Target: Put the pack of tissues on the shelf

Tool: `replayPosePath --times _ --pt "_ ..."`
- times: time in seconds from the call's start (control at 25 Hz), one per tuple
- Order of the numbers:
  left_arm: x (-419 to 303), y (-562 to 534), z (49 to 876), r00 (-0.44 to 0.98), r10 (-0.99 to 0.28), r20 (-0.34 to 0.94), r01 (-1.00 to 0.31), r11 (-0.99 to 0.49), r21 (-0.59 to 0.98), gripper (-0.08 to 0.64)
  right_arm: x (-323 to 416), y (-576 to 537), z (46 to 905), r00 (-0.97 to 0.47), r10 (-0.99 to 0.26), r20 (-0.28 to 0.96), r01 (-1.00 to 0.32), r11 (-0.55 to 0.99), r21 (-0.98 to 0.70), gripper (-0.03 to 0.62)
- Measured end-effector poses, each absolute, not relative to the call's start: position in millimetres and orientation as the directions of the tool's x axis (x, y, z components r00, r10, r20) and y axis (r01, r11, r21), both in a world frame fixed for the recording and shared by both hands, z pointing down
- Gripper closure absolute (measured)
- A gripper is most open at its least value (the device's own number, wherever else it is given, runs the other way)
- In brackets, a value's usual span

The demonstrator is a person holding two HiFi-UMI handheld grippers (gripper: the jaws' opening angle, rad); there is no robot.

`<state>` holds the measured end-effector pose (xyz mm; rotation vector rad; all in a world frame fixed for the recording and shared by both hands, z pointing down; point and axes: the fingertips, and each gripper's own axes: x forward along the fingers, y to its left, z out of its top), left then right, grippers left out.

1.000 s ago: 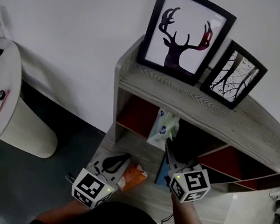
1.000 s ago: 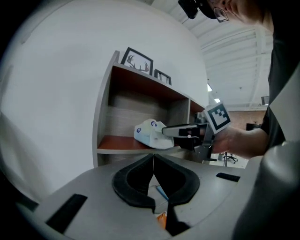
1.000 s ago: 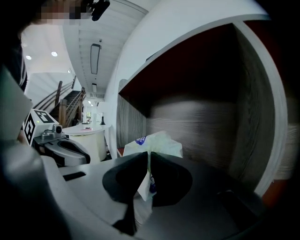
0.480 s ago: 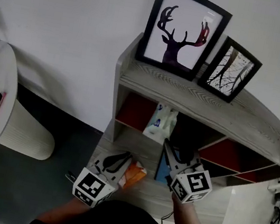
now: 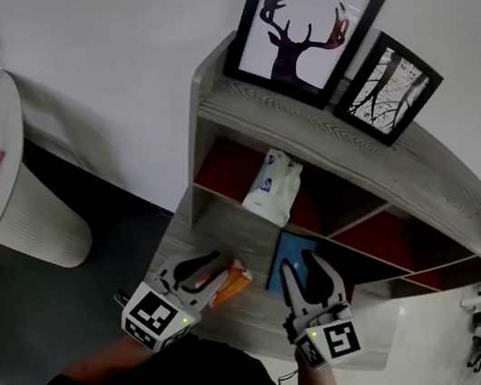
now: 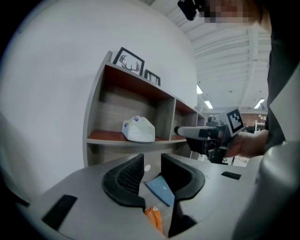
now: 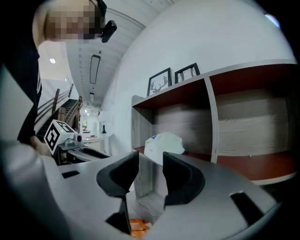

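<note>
1. In the upper left compartment of the grey wood-grain shelf unit (image 5: 356,166), the soft white pack of tissues with blue print (image 5: 274,186) lies on the red-lined board. It sits close to the front edge, just left of the upright divider, and nothing touches it. By this look the placing is done.
2. The left gripper (image 5: 202,268) hangs at the lower board's front edge. Its jaws have just been opening and now stand apart with nothing pinched. A crumpled orange packet (image 5: 236,286) lies just beside and below them, clear of the pads.
3. The right gripper (image 5: 308,277) hovers at the same front edge, over a flat blue box (image 5: 287,258). Its jaws have also just been opening and stand apart and empty; only the shelf's woodwork shows through the gap.
4. Likely risks:
   - The pack is limp and near the lip, so it may slump forward and slide off if the shelf is jolted.
   - A gripper lifted carelessly past the upper board could clip the pack and drag it out.
   - The left jaws could sweep the light orange packet off the lower board's front edge.
   - A hard bump could rock the framed deer silhouette (image 5: 297,26) and the framed branch picture (image 5: 389,80) leaning along the top board's back edge.
</note>
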<state>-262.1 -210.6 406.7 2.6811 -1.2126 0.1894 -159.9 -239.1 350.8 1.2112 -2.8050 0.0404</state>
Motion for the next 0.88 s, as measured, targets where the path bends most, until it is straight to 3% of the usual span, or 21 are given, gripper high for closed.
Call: replayPosePath --times 0.2,0.32,0.44,0.6,0.88 --pt "-258 -200 411 0.658 -0.726 0.197 -0.752 -0.641 0.153 0.439 -144 -216 368 -0.678 -0.724 0.127 -0.730 0.684 0.000 0.471" --pt "-253 -194 405 0.655 -0.733 0.184 -0.756 -0.641 0.137 0.442 -138 -206 363 -0.698 -0.711 0.085 -0.715 0.697 -0.042 0.472" --pt "-246 -188 398 0.632 -0.755 0.173 -0.775 -0.618 0.136 0.479 -132 -192 355 -0.736 -0.676 0.031 -0.676 0.732 -0.082 0.472" --pt "-232 -176 387 0.581 -0.799 0.154 -0.813 -0.566 0.137 0.525 -115 -169 361 -0.785 -0.616 0.055 -0.619 0.784 -0.055 0.492" --pt "-205 -152 404 0.522 -0.826 0.210 -0.852 -0.498 0.160 0.545 -85 -139 375 -0.833 -0.551 0.049 -0.553 0.827 -0.100 0.518"
